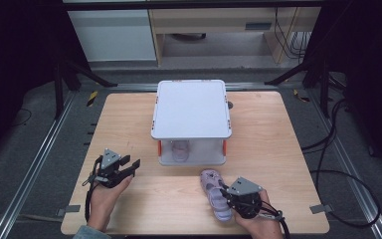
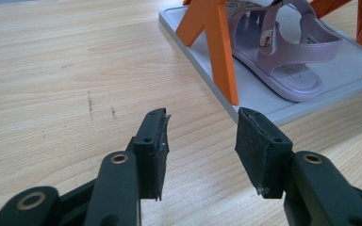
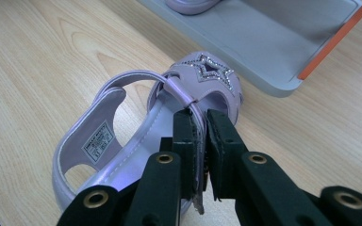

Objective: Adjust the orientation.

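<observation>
We see the wooden bench (image 1: 129,119) carrying a two-level grey rack (image 1: 191,107) with orange corner posts at its middle, toward the far side. On the rack's lower shelf lies one lilac sandal (image 2: 283,52), its heel toward the near edge. Its mate, the second sandal (image 3: 146,127), lies on the bench just near of the rack and a little right of its centre, star-trimmed toe pointing toward the rack. Our right tongs (image 3: 201,123) come at it from the near side and are pinched narrow on the sandal's thin strap, which runs up between the two pads. Our left tongs (image 2: 201,127) sit well to the left, on the near-left part of the bench, half-spread with nothing between them, aimed at the rack's near left post and well apart from both sandals.
</observation>
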A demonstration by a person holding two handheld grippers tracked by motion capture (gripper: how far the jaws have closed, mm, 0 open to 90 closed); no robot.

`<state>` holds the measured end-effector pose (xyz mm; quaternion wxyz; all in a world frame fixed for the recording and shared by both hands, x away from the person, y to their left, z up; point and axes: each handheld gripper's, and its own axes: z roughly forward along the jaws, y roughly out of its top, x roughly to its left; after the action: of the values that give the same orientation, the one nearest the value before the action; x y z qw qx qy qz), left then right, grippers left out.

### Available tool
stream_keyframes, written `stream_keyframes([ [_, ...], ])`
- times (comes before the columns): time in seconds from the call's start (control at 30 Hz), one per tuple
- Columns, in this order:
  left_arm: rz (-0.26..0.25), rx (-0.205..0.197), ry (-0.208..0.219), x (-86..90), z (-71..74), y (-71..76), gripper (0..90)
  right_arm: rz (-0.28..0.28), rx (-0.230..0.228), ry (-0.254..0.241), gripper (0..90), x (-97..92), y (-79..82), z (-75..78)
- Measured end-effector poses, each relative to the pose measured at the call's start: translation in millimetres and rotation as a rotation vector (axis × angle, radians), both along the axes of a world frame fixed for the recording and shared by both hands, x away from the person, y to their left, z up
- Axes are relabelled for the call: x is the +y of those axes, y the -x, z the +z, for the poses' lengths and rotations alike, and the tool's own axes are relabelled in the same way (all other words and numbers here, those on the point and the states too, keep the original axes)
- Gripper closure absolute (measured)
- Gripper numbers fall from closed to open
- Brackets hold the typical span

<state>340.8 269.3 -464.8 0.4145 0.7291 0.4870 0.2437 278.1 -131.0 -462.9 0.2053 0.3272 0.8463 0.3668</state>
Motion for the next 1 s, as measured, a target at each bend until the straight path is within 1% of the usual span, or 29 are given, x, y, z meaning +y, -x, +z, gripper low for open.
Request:
stream_keyframes([
  [0.17,0.001,0.000,-0.001,-0.4,-0.1,0.0,53.2,-0.011,0.022,-0.005,81.5,1.6,4.2,-4.1],
  [0.3,-0.001,0.001,-0.002,-1.3,-0.4,0.1,53.2,-0.024,0.028,-0.009,81.3,7.1,6.0,-3.8],
  [0.43,-0.006,0.002,-0.006,-2.2,-0.5,0.4,53.2,-0.035,0.038,0.002,80.7,10.9,7.4,-3.3],
  [0.57,-0.008,0.002,-0.007,-2.9,-0.7,0.4,53.2,-0.046,0.049,0.023,78.8,11.5,11.2,-6.9],
  [0.63,-0.007,0.002,-0.006,-2.7,-0.5,0.6,53.1,-0.059,0.049,0.022,77.2,9.9,12.5,-7.6],
  [0.7,-0.006,0.002,-0.005,-2.5,-0.4,0.6,53.1,-0.085,0.057,0.007,70.0,7.5,14.2,-7.4],
  [0.73,-0.005,0.003,-0.006,-2.6,-0.4,0.7,53.1,-0.097,0.063,0.010,67.7,6.8,15.0,-7.3],
  [0.8,-0.008,0.002,-0.007,-3.3,-0.6,0.8,53.1,-0.105,0.066,0.012,65.7,5.4,16.5,-7.5],
  [0.87,-0.010,0.002,-0.008,-4.4,-0.6,1.0,53.1,-0.117,0.079,0.012,62.8,4.5,18.1,-9.1],
  [1.0,-0.013,0.001,-0.011,-5.6,-0.9,1.0,53.1,-0.131,0.090,0.004,64.5,4.7,18.9,-12.6],
])
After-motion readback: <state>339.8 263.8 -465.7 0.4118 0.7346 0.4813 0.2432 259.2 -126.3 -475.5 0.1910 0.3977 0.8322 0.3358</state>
